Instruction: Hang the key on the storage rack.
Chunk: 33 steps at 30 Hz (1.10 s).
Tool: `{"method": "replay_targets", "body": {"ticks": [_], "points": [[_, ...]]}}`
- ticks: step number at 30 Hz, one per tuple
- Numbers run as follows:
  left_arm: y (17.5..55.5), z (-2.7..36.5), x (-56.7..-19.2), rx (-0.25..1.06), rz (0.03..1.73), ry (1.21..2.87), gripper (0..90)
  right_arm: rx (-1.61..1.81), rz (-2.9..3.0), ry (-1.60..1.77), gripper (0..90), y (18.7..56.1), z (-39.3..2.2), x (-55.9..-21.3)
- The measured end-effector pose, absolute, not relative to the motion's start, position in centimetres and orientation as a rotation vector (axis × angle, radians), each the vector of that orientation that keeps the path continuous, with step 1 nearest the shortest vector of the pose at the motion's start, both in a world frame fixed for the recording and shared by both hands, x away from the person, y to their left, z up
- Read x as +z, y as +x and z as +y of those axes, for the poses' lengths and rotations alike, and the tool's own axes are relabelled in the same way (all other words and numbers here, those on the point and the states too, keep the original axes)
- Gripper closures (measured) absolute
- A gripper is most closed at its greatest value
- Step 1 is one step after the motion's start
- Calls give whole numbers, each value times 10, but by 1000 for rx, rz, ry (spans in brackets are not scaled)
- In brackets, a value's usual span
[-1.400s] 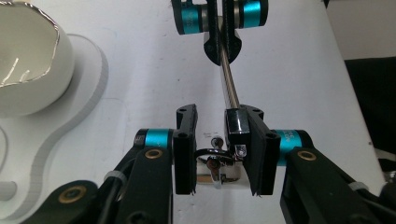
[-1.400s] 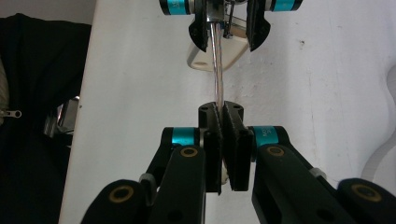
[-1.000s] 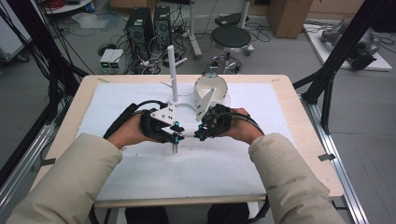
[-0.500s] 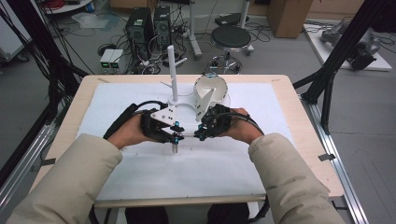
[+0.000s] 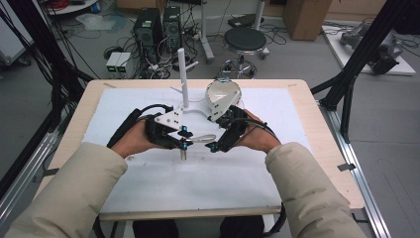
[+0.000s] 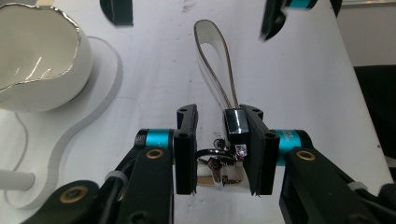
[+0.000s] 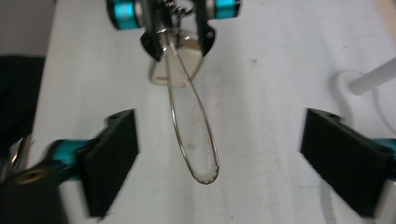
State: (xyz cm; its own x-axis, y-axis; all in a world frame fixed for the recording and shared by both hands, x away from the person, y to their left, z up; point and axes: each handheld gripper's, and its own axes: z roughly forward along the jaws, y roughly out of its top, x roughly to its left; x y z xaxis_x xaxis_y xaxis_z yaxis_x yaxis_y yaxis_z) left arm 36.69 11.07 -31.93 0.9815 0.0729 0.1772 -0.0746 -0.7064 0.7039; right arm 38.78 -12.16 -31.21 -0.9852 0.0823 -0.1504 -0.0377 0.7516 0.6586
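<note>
Left gripper [image 6: 219, 154]: I'm clamping the clasp [image 6: 222, 170]; strap [image 6: 215, 70] loops ahead.
Right gripper [image 7: 219, 154]: spread wide around the strap's tip.
Left gripper view: bowl [image 6: 35, 56] alongside.

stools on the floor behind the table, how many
1. A round black stool stands on the floor beyond the table's far edge, right of the computer towers. More could be hidden off frame.
</note>
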Motion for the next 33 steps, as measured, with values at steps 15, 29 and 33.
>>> {"method": "replay_targets", "body": {"ticks": [15,29,33], "points": [[383,141,-310,361,256,2209,684,1432,2496,379,6,385,-200,-313],[397,163,-303,495,498,2026,684,1490,2204,669,6,365,-280,-351],[399,165,-302,551,544,1981,684,1488,2170,706,6,362,-290,-357]]}}
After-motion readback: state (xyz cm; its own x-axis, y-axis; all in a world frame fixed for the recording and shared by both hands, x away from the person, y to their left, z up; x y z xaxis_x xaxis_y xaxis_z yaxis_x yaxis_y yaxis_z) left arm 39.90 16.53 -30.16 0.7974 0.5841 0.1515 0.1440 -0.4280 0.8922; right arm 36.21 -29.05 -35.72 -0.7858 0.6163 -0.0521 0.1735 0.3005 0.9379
